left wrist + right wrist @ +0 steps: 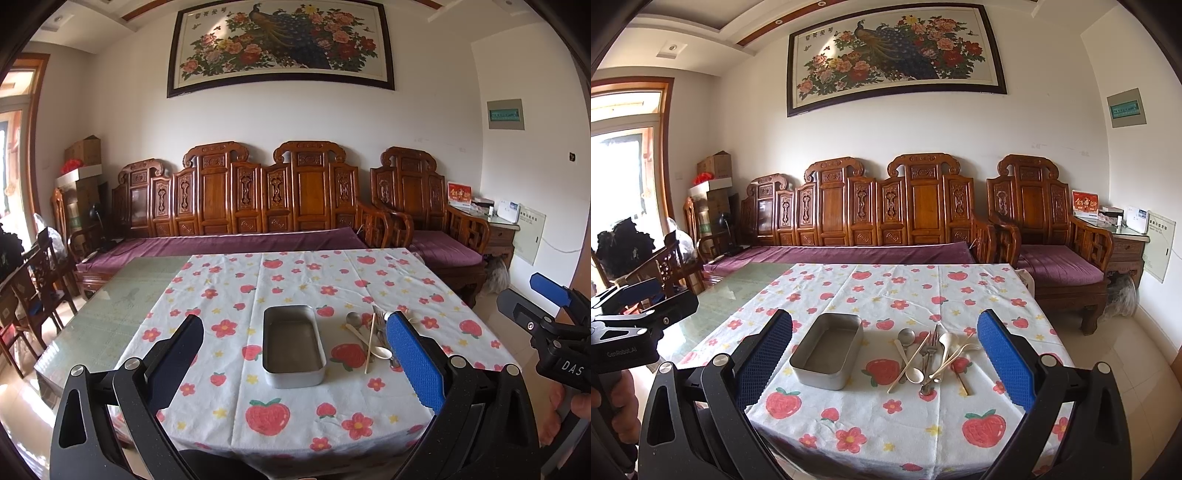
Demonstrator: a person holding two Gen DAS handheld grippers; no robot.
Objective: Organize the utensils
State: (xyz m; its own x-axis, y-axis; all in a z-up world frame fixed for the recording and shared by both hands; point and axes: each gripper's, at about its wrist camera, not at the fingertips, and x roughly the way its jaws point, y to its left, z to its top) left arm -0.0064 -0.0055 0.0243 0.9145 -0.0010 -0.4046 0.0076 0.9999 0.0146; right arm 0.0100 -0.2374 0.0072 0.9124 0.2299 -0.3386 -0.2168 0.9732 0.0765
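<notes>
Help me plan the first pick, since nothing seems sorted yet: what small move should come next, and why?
Probably lower the right gripper toward the utensil pile. Both grippers are open and hold nothing, the metal tin is empty, and the pile lies just right of the tin, directly ahead of the right gripper. The left gripper faces the tin instead.

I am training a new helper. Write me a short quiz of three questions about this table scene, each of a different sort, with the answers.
1. True or false: the rectangular grey metal tin already holds some cutlery.
2. On which side of the tin, seen from the grippers, does the pile of mixed spoons, forks and chopsticks lie? A) left B) right C) behind
3. Fill in: both the left gripper and the right gripper are ____, holding nothing.

Key: 1 false, the tin is empty; 2 B; 3 open.
</notes>
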